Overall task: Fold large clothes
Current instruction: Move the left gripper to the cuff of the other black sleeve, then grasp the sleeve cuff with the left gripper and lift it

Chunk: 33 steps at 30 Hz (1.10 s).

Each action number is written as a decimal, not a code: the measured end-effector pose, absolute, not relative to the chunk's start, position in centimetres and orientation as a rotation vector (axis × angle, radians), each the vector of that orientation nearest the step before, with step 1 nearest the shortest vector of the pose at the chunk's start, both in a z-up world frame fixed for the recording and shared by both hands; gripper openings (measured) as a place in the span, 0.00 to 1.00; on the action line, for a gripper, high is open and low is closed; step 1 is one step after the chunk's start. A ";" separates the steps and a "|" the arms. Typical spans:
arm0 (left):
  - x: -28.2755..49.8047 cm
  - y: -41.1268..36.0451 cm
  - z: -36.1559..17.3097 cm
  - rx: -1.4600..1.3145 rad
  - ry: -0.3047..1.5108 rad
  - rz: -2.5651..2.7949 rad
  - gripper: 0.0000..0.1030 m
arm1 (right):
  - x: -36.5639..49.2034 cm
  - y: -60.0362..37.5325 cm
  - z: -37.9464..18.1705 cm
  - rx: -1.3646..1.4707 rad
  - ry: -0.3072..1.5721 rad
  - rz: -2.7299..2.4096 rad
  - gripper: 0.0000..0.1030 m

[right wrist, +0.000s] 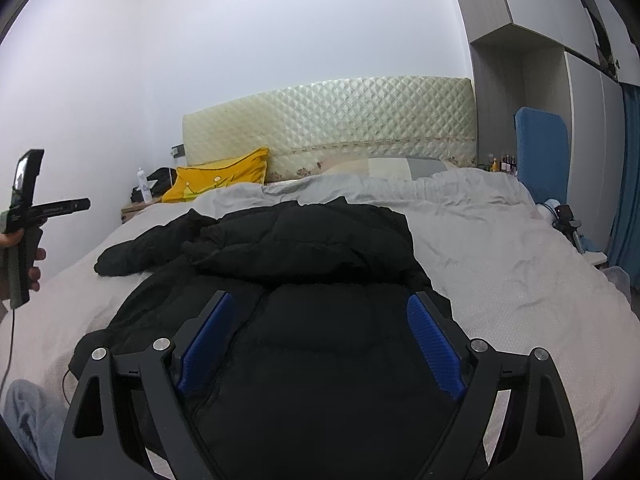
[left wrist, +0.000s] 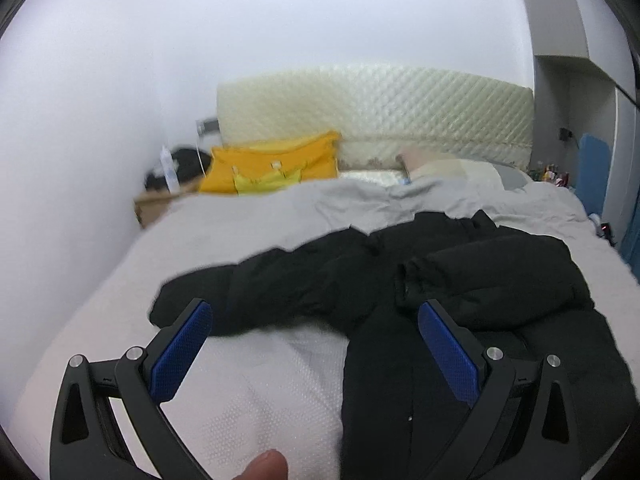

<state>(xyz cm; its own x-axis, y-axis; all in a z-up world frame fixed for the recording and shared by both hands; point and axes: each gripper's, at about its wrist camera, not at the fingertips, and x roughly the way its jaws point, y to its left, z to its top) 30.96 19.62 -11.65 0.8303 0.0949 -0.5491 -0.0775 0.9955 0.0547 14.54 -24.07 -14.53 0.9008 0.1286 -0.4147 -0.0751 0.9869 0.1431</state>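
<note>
A black puffer jacket (left wrist: 460, 288) lies spread on the bed, also in the right wrist view (right wrist: 304, 264). One sleeve (left wrist: 256, 292) stretches out to the left; the other sleeve (left wrist: 492, 276) is folded across the body. My left gripper (left wrist: 316, 312) is open and empty, held above the bed near the left sleeve and the jacket's front edge. My right gripper (right wrist: 320, 308) is open and empty, held over the lower part of the jacket. The left gripper's handle (right wrist: 24, 220) shows at the left edge of the right wrist view.
The bed (left wrist: 224, 236) has a grey cover and a quilted cream headboard (left wrist: 376, 108). A yellow pillow (left wrist: 272, 164) lies at its head. A bedside table (right wrist: 138, 206) with a bottle stands at the left. A blue chair (right wrist: 540, 152) and wardrobe stand at the right.
</note>
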 end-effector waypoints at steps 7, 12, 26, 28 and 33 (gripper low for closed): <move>35.1 29.0 -14.9 -0.217 0.705 0.082 1.00 | 15.1 -23.3 -15.3 0.129 0.475 0.096 0.90; 38.1 35.7 -19.1 -0.380 0.736 0.132 1.00 | 16.2 -22.1 -16.1 0.105 0.515 0.078 0.92; 45.2 53.1 -35.0 -0.920 0.686 0.240 0.97 | 20.6 -20.0 -18.5 0.109 0.620 0.007 0.93; 46.5 54.6 -35.9 -0.945 0.666 0.249 0.95 | 21.2 -19.9 -18.7 0.116 0.624 -0.009 0.93; 49.4 56.6 -37.4 -0.967 0.623 0.242 0.85 | 22.6 -20.2 -19.7 0.155 0.659 -0.054 0.93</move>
